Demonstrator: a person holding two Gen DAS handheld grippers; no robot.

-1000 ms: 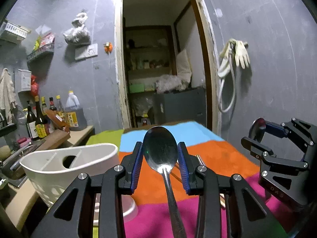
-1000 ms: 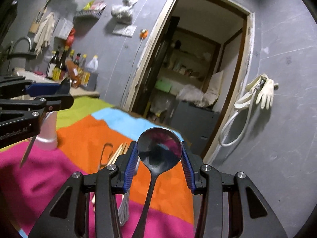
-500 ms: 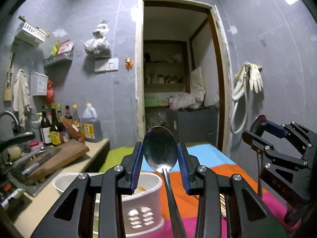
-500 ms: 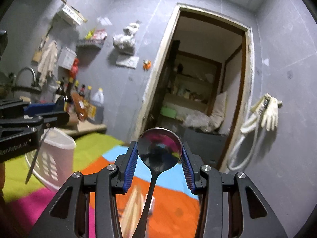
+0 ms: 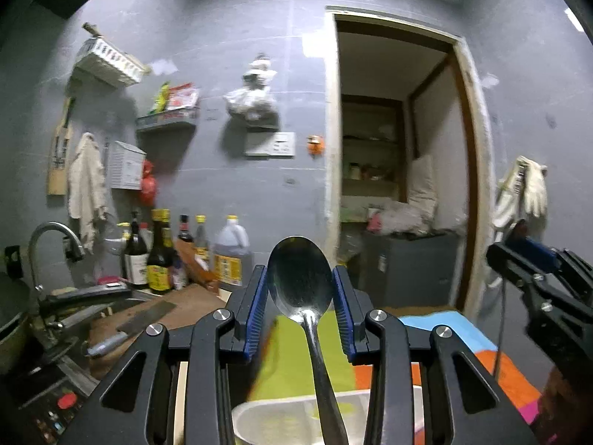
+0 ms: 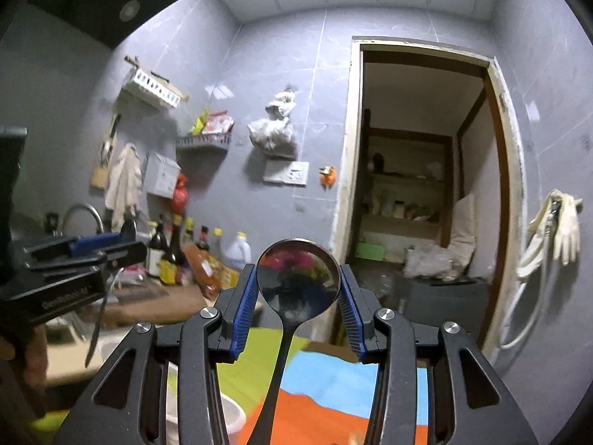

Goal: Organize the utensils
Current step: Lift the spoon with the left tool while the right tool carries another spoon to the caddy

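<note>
My left gripper [image 5: 300,289] is shut on the bowl of a silver oval spoon [image 5: 299,278]; the handle runs down towards the camera. Below it, the rim of a white utensil holder [image 5: 274,413] shows at the bottom edge. My right gripper [image 6: 298,291] is shut on the bowl of a dark round spoon [image 6: 298,278], handle trailing down. Each gripper appears in the other's view: the right gripper [image 5: 533,274] at the right edge, the left gripper [image 6: 81,256] at the left with the silver spoon's handle [image 6: 96,330] hanging. The white utensil holder [image 6: 231,417] sits low left.
A striped cloth [image 5: 448,324] in green, blue, orange and pink covers the table. To the left are a sink tap [image 5: 52,233], a knife on a board [image 5: 133,324] and several bottles [image 5: 159,256]. An open doorway [image 5: 396,170] lies ahead; gloves [image 5: 530,189] hang on the right wall.
Both grippers have risen and swung left, each keeping its spoon. The table and white holder have dropped to the bottom of both views; more wall and ceiling show.
</note>
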